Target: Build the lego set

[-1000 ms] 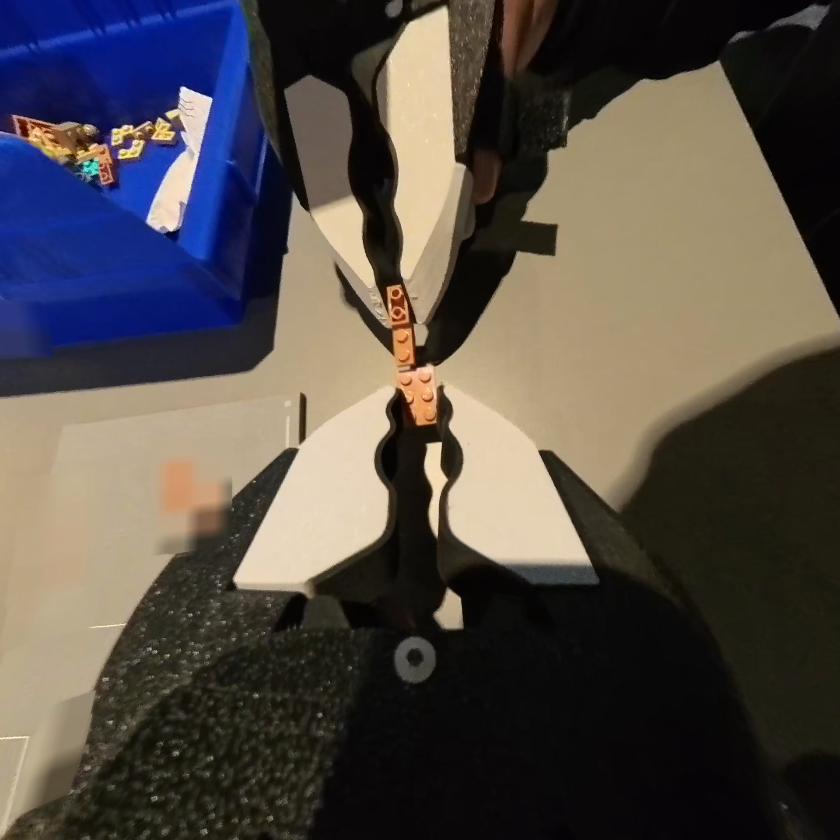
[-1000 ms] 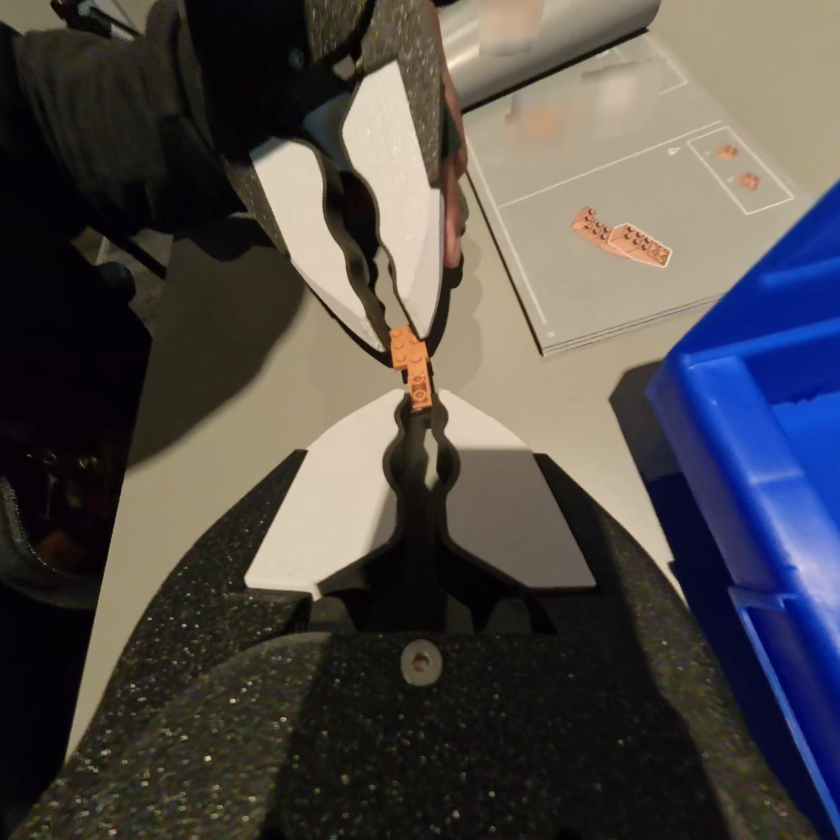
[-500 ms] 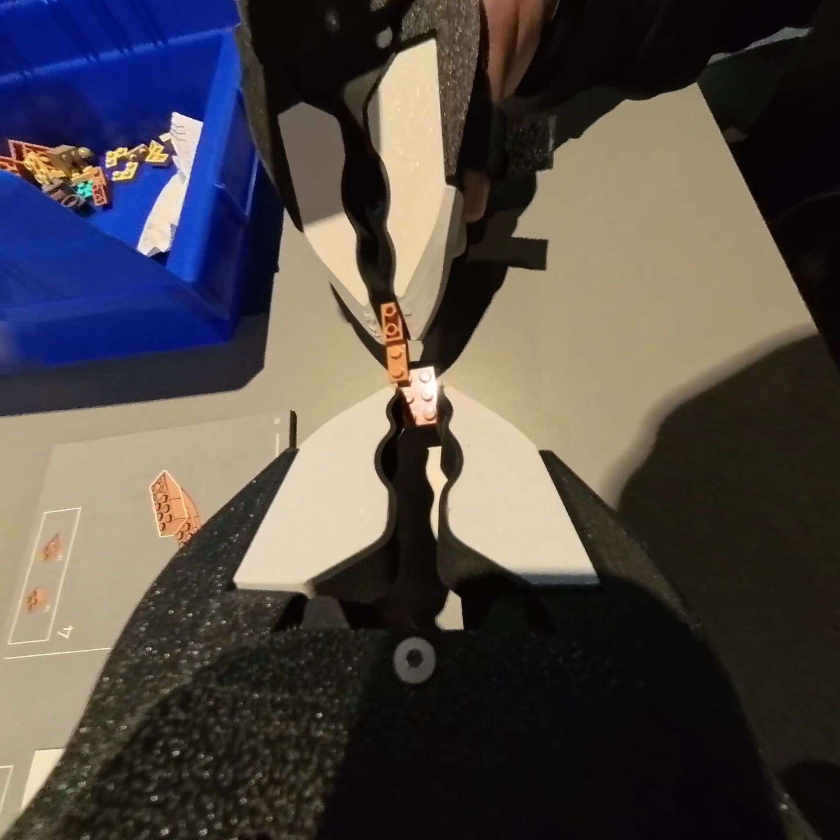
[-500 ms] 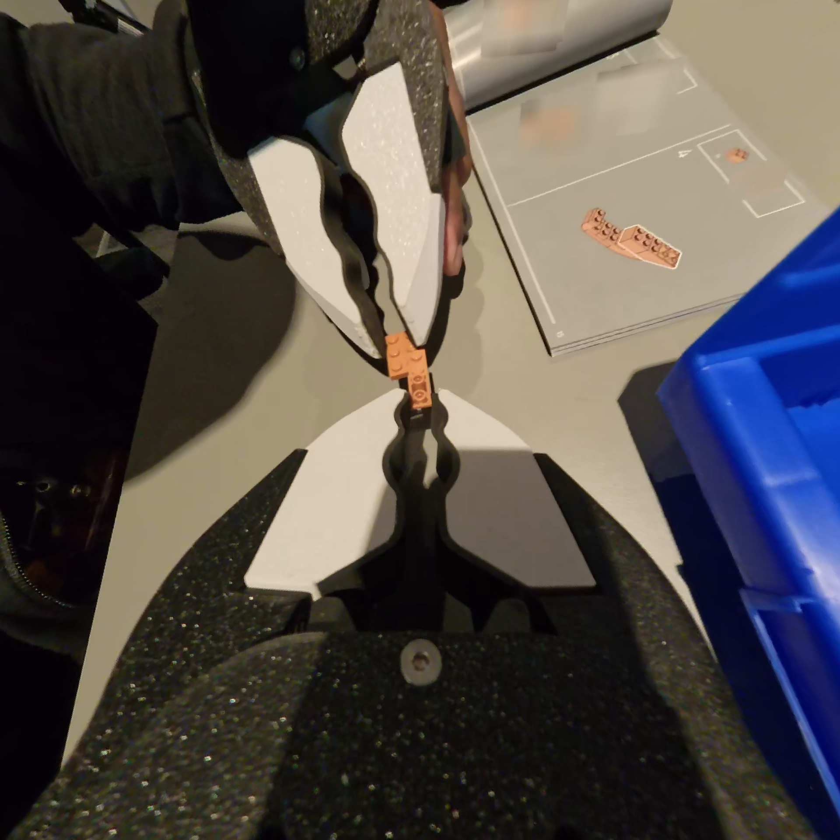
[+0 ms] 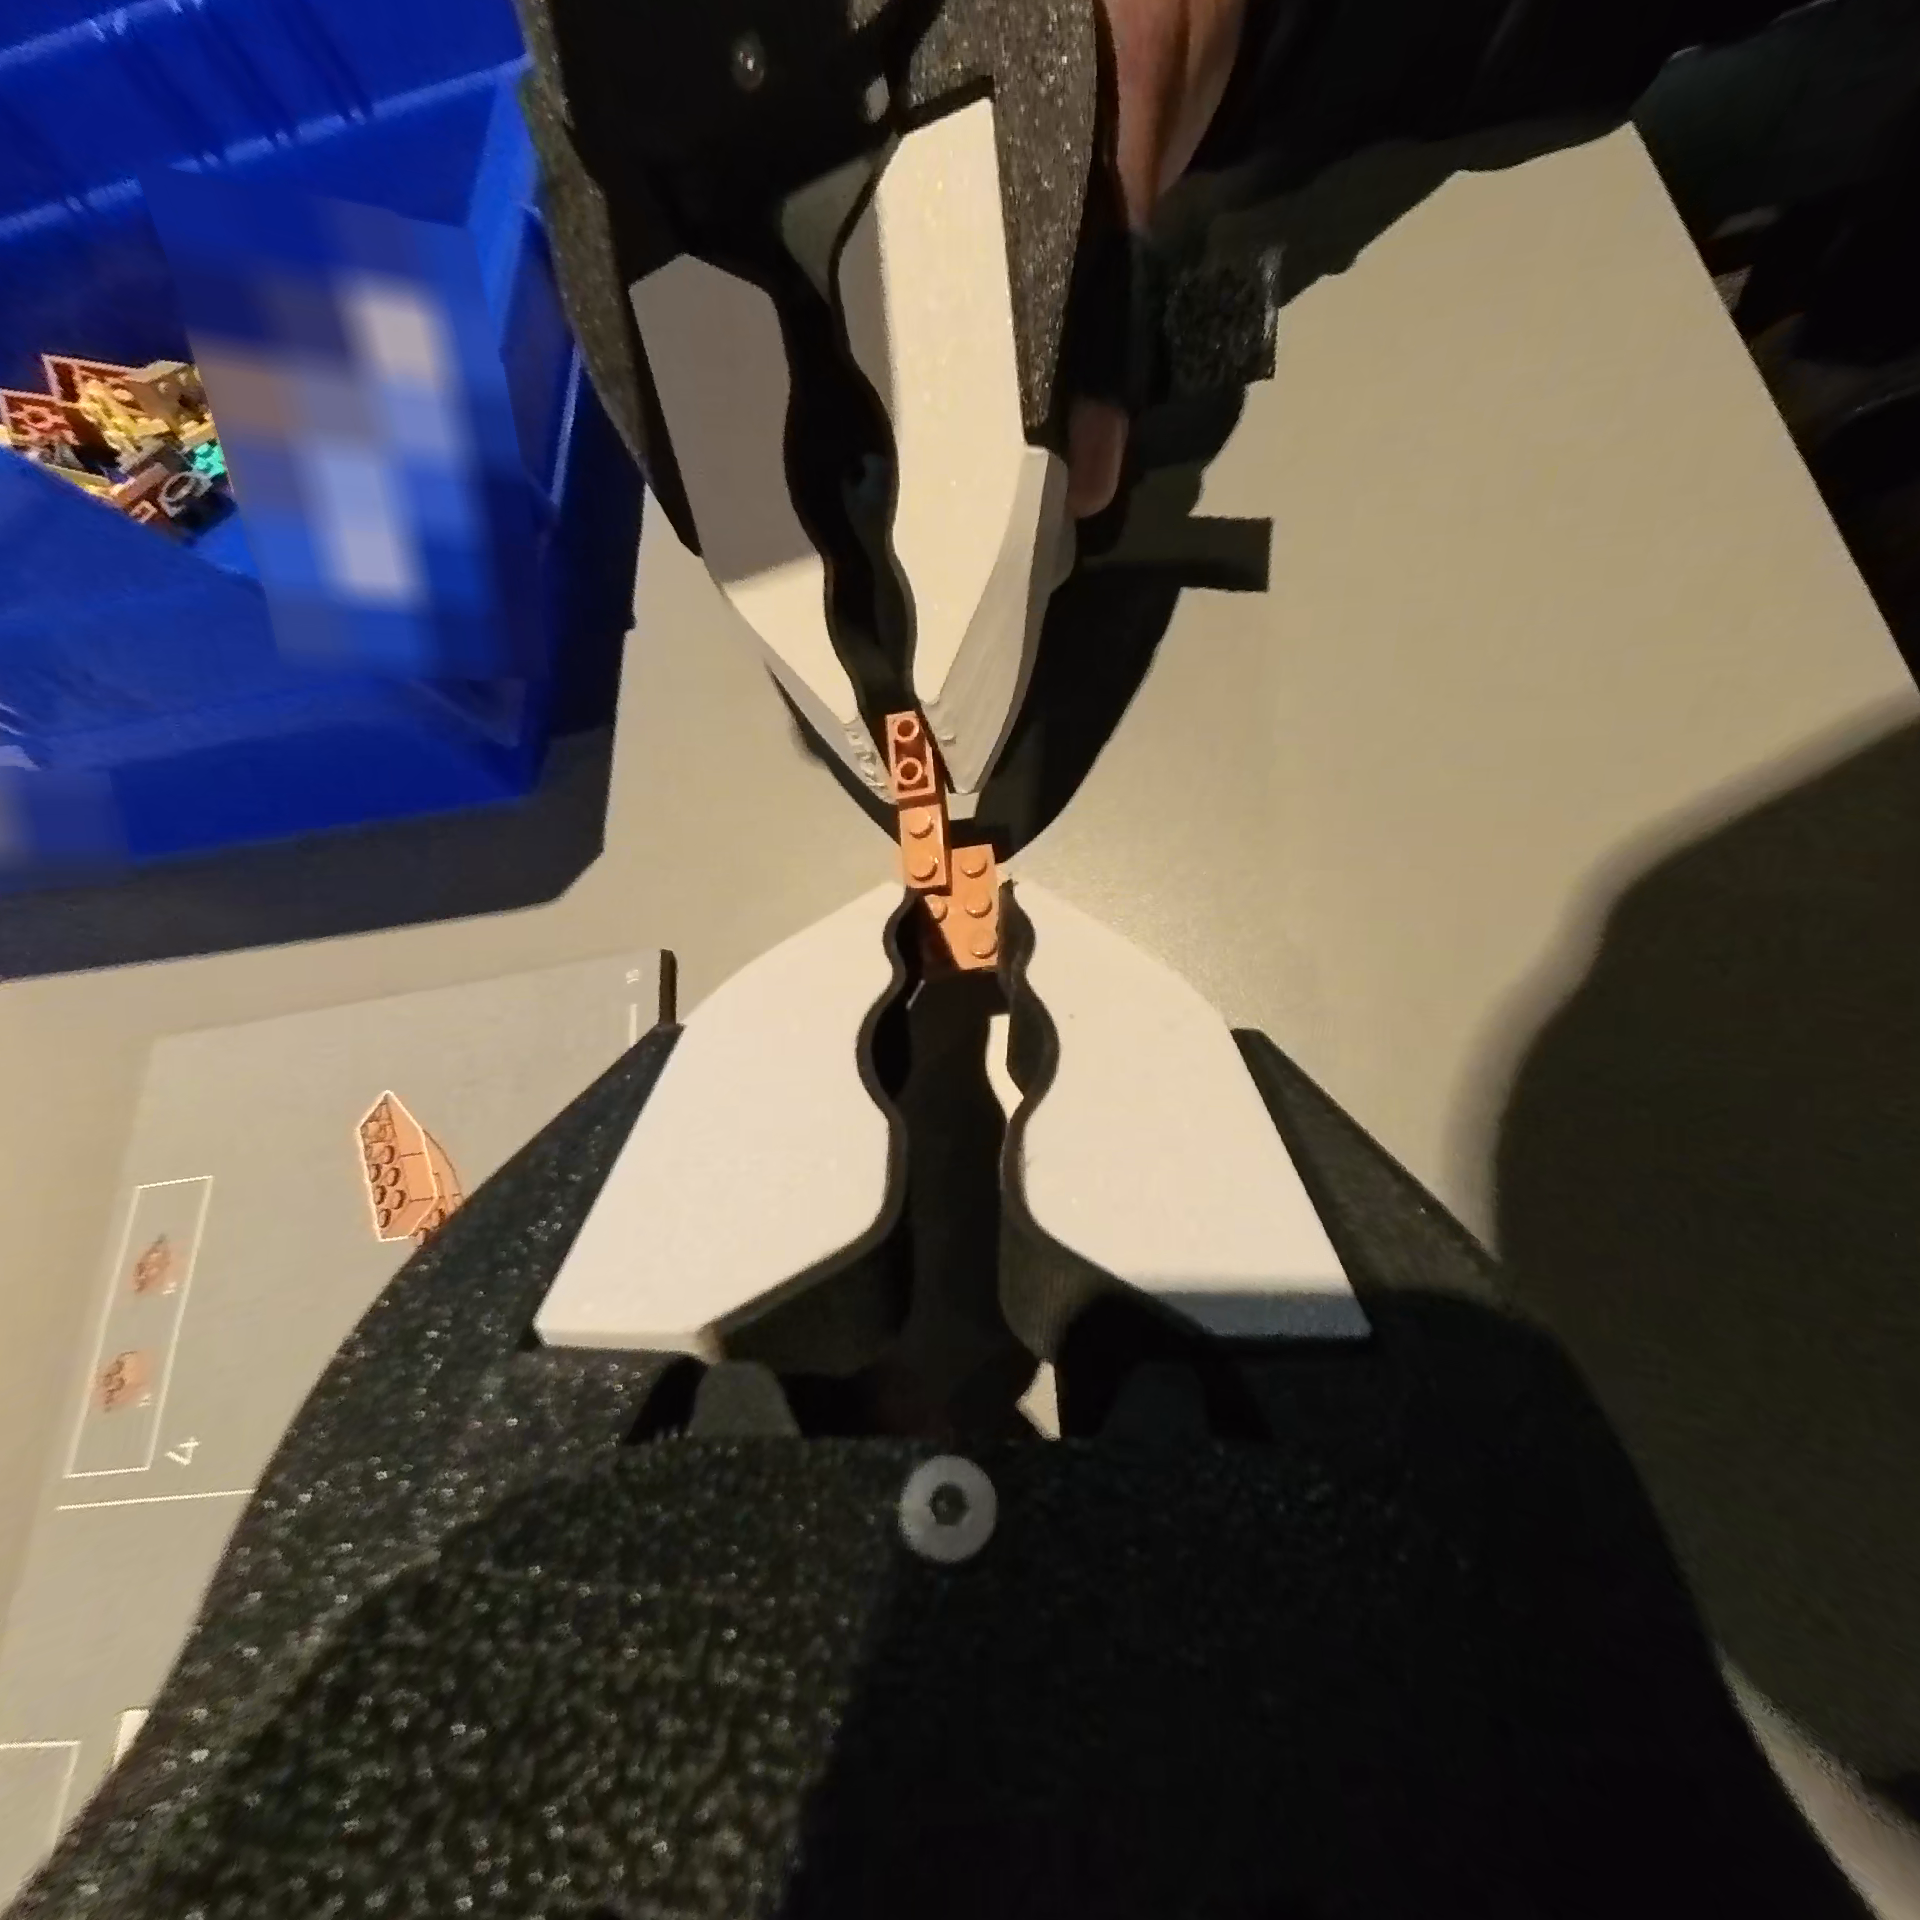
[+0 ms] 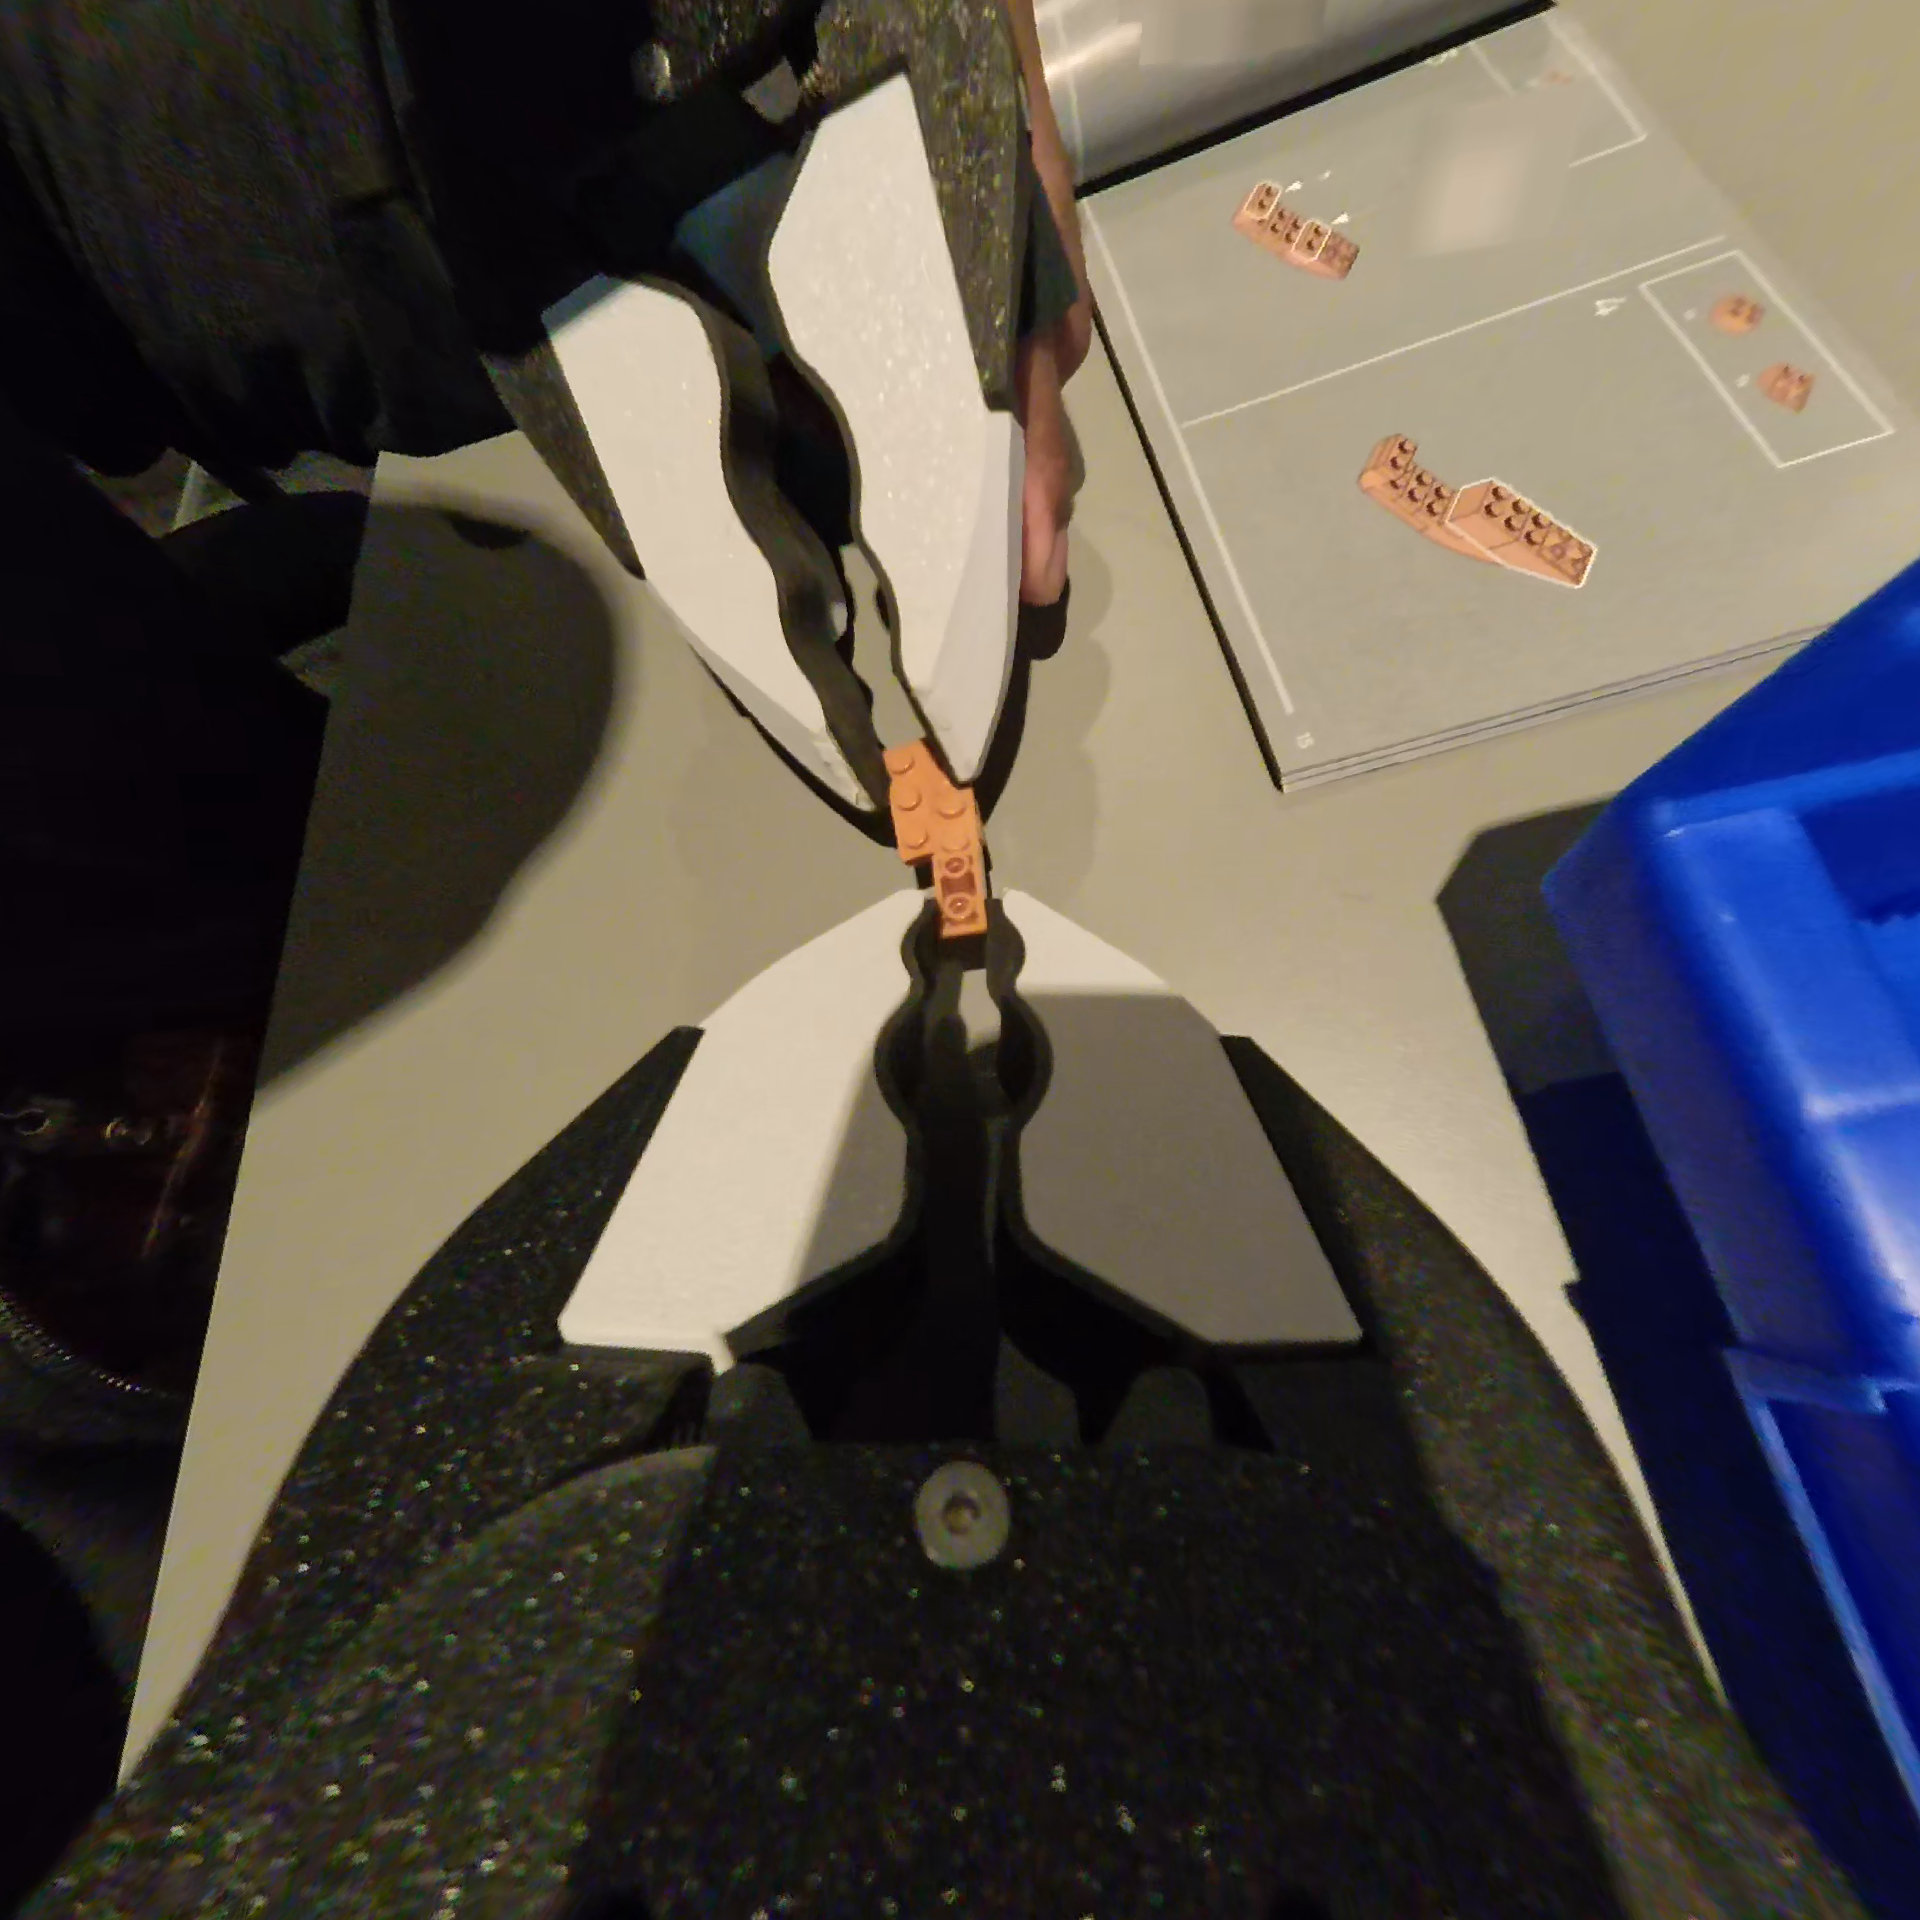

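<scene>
My left gripper (image 5: 963, 914) is shut on a wide orange brick (image 5: 977, 925) with its studs facing the camera. My right gripper (image 6: 958, 920) is shut on a narrow orange piece (image 6: 958, 894). The two grippers point tip to tip above the grey table (image 5: 1403, 623). The narrow piece (image 5: 920, 831) lies against the left side of the wide brick and overlaps it. In the right wrist view the left gripper (image 6: 914, 779) comes in from the top with the wide brick (image 6: 920, 816). In the left wrist view the right gripper (image 5: 916, 774) comes in from the top.
A blue bin (image 5: 312, 727) with several loose small pieces (image 5: 104, 416) stands at the upper left. An open instruction booklet (image 5: 260, 1247) lies beside it. In the right wrist view the booklet (image 6: 1455, 416) lies at the upper right and the bin (image 6: 1766, 1039) at the right. My two grippers' fingertips are within a few centimetres of each other.
The narrow piece has slid alongside the wide brick, so the two overlap more. Both grippers have stayed shut and have shifted slightly over the table.
</scene>
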Demonstrator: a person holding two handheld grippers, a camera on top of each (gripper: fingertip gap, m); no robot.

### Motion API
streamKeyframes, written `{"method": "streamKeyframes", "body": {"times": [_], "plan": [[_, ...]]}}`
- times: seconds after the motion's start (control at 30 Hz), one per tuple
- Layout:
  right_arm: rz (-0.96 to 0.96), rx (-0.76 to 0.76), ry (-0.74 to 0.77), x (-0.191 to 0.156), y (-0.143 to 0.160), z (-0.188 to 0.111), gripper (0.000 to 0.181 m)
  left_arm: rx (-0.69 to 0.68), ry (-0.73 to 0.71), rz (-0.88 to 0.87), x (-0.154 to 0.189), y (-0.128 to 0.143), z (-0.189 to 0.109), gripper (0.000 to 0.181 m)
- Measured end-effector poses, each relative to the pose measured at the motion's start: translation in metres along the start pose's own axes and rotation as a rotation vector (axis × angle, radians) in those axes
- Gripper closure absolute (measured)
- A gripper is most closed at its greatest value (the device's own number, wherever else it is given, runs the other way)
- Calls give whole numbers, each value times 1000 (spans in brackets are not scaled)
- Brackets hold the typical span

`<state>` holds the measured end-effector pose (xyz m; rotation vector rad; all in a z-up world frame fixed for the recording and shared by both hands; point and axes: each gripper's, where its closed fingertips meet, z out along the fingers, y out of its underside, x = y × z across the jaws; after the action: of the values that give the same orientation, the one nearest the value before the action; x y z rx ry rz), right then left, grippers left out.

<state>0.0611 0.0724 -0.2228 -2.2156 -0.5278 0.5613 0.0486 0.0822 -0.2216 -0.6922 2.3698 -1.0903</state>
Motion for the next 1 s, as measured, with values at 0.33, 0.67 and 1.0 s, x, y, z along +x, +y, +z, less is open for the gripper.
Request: {"method": "streamKeyframes", "body": {"times": [0.33, 0.67, 1.0], "plan": [[-18, 10, -10, -2, -1, -2, 173, 38, -6, 9, 0, -5, -3, 168], [-50, -13, -9, -5, 3, 0, 173, 52, -18, 59, 2, -7, -4, 168], [-102, -112, 28, -8, 14, 7, 168, 9, -44, 166, 7, -2, 2, 169]]}}
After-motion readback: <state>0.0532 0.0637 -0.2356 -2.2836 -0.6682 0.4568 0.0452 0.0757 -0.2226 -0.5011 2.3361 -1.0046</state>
